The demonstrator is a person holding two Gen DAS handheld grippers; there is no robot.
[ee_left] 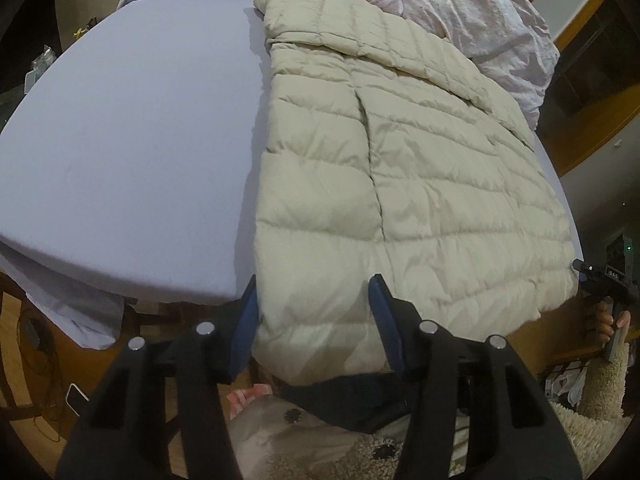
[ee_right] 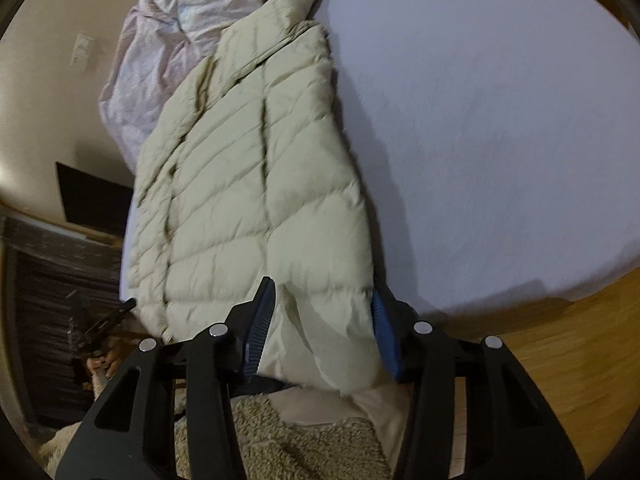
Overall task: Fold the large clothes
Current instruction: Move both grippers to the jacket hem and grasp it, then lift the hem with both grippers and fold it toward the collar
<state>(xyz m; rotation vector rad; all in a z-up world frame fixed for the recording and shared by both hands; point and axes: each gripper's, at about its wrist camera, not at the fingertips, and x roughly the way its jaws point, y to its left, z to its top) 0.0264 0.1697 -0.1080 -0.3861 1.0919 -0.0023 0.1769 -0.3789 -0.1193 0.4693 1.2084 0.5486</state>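
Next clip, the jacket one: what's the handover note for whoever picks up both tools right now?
Left tool: jaws straddle a hem corner of the jacket at the near edge of the bed; whether the grip is firm is unclear.
Right tool: also straddles the hem, same doubt.
Jacket: lies flat, collar at the far end, beside a crumpled quilt.
Done: jacket laid out, both tools at the hem.
Left: secure both grips, then probably carry the hem up toward the collar.

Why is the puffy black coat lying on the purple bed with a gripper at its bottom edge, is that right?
Not quite: the coat is cream, not black, as the left wrist view shows. It does lie on the purple bed, with the left hand-held gripper at its bottom edge.
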